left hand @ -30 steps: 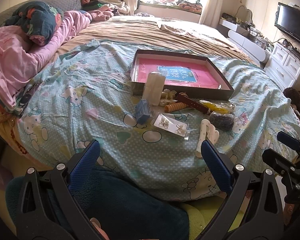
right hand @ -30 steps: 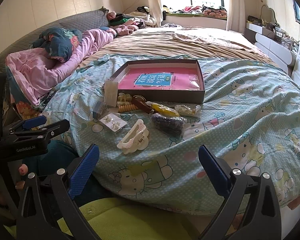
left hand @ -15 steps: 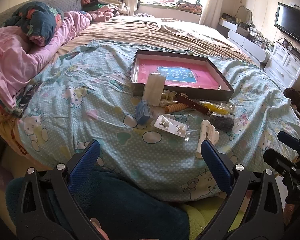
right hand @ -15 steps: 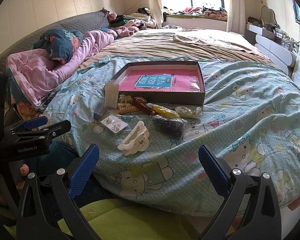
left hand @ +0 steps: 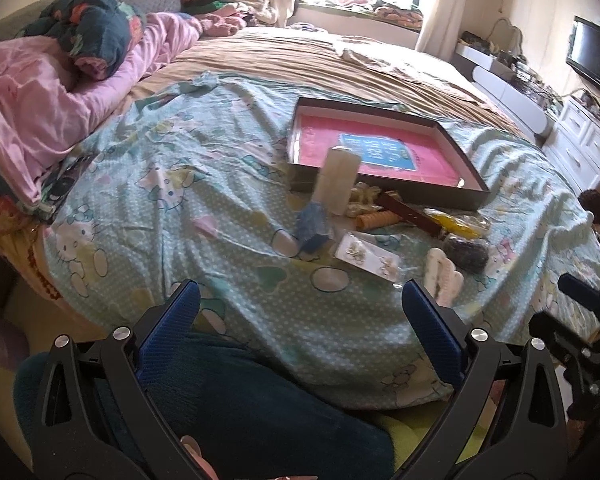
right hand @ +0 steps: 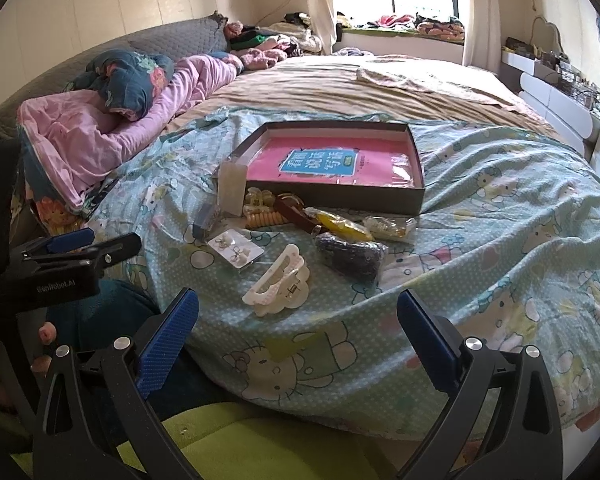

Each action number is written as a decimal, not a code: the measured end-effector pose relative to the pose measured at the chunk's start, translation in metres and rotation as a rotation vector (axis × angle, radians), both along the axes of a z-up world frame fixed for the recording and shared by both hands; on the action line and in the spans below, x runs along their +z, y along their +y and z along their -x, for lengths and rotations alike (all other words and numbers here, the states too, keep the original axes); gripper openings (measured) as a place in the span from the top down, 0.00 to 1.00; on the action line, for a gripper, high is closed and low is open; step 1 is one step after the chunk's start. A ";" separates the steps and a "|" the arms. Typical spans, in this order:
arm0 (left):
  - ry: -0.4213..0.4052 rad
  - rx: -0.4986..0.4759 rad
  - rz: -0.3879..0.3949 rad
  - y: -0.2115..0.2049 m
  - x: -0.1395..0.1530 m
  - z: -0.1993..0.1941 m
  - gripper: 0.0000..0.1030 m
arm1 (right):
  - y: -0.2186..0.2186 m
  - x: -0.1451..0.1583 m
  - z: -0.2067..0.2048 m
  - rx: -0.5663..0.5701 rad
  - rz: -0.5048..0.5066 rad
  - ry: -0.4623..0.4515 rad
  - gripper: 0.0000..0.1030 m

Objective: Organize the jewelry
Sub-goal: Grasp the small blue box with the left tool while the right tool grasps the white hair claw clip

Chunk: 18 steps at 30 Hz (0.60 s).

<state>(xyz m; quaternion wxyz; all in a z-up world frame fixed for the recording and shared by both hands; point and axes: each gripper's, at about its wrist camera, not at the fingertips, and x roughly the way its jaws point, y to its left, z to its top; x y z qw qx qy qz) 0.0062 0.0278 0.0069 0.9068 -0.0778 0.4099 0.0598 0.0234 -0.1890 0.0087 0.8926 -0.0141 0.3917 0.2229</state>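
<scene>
A dark shallow box [right hand: 414, 200] with a pink and blue sheet inside lies on the bed; it also shows in the left wrist view [left hand: 476, 196]. In front of it lie several accessories: a white hair claw [right hand: 280, 282], an earring card [right hand: 236, 248], a dark pouch [right hand: 352, 256], a yellow packet [right hand: 342, 226], a tan comb clip [right hand: 266, 218] and a translucent tube [right hand: 231, 188]. The earring card [left hand: 368, 256] and tube [left hand: 338, 186] show in the left wrist view too. My left gripper [left hand: 300, 320] and right gripper [right hand: 298, 332] are open, empty, held short of the bed's near edge.
The bed has a light blue cartoon-print cover [right hand: 500, 220]. Pink bedding [right hand: 84, 136] is piled at the left. White drawers [left hand: 584, 148] and a TV [left hand: 596, 60] stand at the right. A dark teal cloth [left hand: 240, 412] and green seat [right hand: 240, 440] lie below the grippers.
Both views have shifted very slightly; the grippers stay open and nothing on the bed has moved.
</scene>
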 end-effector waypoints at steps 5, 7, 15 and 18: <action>0.025 0.037 -0.003 0.014 -0.009 -0.007 0.08 | 0.011 -0.014 -0.011 0.027 0.001 0.046 0.04; 0.036 0.048 -0.009 0.018 -0.013 -0.011 0.08 | 0.016 -0.020 -0.016 0.036 0.005 0.059 0.04; 0.085 0.055 0.039 0.031 -0.027 -0.027 0.08 | 0.034 -0.039 -0.031 0.074 0.031 0.097 0.04; 0.094 0.054 0.046 0.032 -0.030 -0.033 0.08 | 0.040 -0.046 -0.038 0.082 0.030 0.112 0.04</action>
